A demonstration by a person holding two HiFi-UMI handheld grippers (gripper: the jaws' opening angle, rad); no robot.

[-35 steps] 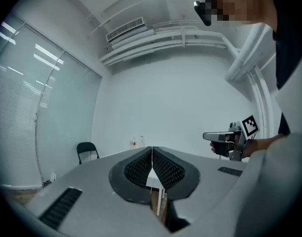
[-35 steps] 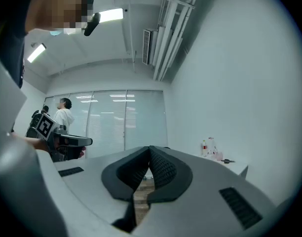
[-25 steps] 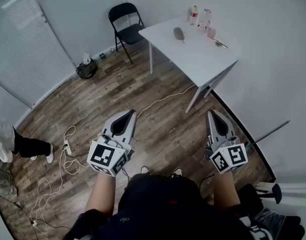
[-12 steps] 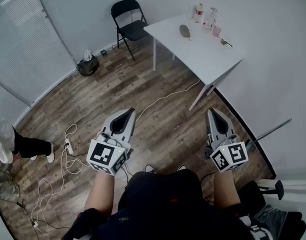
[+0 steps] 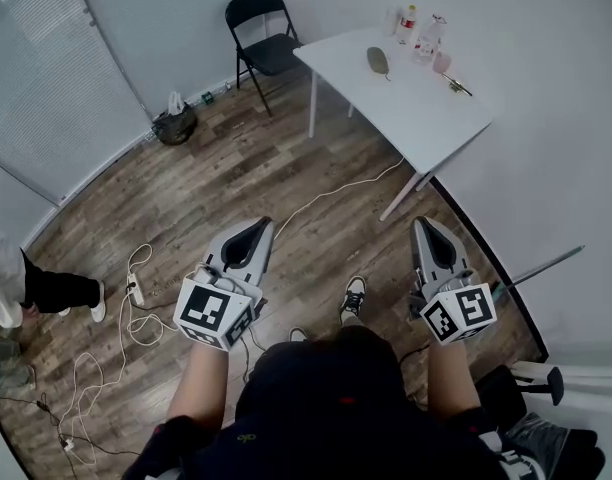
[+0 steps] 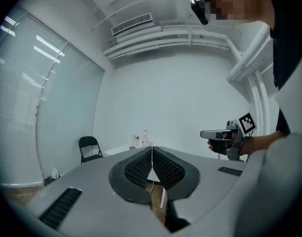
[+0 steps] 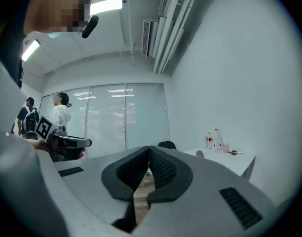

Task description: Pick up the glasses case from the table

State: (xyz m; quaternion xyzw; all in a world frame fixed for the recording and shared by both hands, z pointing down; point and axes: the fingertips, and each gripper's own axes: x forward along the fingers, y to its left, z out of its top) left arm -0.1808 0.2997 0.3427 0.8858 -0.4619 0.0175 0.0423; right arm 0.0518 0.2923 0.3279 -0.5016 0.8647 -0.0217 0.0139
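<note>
The glasses case is a small olive-grey oval lying on the white table far ahead at the upper right of the head view; in the right gripper view it is a small shape at the table's near end. My left gripper is held level at waist height, shut with nothing in it. My right gripper is level beside it, also shut and empty. Both are well short of the table. From the left gripper view I see the right gripper and, over its own closed jaws, the distant table.
Bottles and a pink cup stand at the table's far end, a small tool beside them. A black folding chair stands left of the table. Cables and a power strip lie on the wood floor. A person stands at the left.
The table, chair and floor have slid down and slightly right in the head view as I walk toward them. My foot now shows between the grippers. Both grippers stay shut.
</note>
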